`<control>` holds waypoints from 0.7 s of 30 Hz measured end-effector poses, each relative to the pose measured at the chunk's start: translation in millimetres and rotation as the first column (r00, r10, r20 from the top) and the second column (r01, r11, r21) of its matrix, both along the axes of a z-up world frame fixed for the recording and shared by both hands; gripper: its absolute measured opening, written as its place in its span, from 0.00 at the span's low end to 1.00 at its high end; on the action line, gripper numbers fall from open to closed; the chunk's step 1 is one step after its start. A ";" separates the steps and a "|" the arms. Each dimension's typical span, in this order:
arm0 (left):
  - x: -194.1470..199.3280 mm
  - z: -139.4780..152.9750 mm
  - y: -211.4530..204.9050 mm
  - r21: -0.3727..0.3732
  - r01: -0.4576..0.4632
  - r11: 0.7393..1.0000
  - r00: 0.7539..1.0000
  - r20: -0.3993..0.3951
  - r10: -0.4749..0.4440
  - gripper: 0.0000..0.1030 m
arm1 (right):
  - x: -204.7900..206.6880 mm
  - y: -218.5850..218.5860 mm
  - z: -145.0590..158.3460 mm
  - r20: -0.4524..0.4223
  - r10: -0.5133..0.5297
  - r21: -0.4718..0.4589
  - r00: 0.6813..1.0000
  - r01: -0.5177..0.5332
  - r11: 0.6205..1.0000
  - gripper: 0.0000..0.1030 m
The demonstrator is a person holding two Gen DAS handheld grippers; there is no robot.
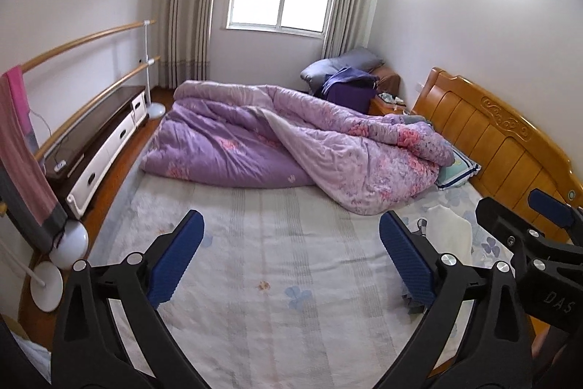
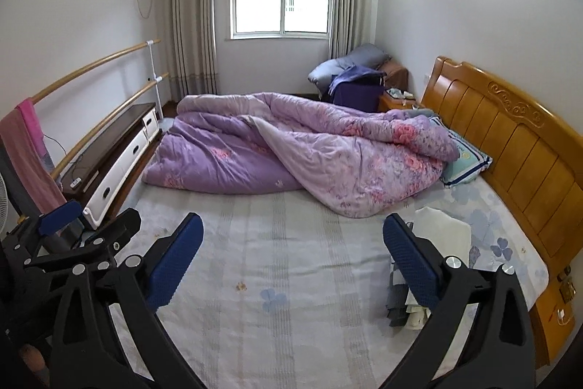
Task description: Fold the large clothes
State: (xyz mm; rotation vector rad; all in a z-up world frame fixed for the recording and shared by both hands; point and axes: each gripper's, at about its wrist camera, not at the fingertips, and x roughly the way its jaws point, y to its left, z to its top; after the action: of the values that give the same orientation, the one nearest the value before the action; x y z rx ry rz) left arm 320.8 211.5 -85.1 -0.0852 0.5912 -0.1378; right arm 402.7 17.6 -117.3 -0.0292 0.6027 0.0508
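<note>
A small stack of folded clothes, white on top (image 2: 442, 230) with grey and checked pieces below, lies on the bed's right side near the headboard; it also shows in the left wrist view (image 1: 448, 228). My left gripper (image 1: 291, 225) is open and empty above the bedsheet. My right gripper (image 2: 293, 226) is open and empty, its right finger just in front of the stack. The right gripper also shows at the right edge of the left wrist view (image 1: 539, 217). The left gripper shows at the left edge of the right wrist view (image 2: 73, 221).
A rumpled purple floral quilt (image 2: 291, 148) covers the far half of the bed. A pillow (image 2: 464, 157) lies by the wooden headboard (image 2: 510, 141). A low TV cabinet (image 2: 116, 144), a barre rail with pink towel (image 2: 25, 133) and a fan stand on the left.
</note>
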 end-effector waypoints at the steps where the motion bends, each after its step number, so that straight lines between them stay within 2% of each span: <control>1: -3.8 4.0 -1.0 0.010 0.003 1.000 1.000 0.011 -0.003 0.95 | -4.2 -0.4 1.7 0.006 0.001 0.000 1.000 -0.001 1.000 0.93; 6: -22.0 16.7 -8.8 0.076 -0.034 0.997 0.998 0.052 0.030 0.95 | -18.6 -0.9 7.9 0.021 -0.001 -0.008 1.000 0.001 1.000 0.93; 21: -24.4 19.9 -12.3 0.055 0.010 0.998 1.000 0.013 -0.011 0.95 | -29.9 -3.9 11.1 0.025 -0.026 -0.004 0.999 0.027 1.000 0.93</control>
State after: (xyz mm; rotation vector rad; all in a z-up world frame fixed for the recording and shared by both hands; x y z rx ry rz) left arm 296.4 199.2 -65.1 -0.0283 0.5815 -0.1322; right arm 372.8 13.8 -106.2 -0.0264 0.5777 0.0233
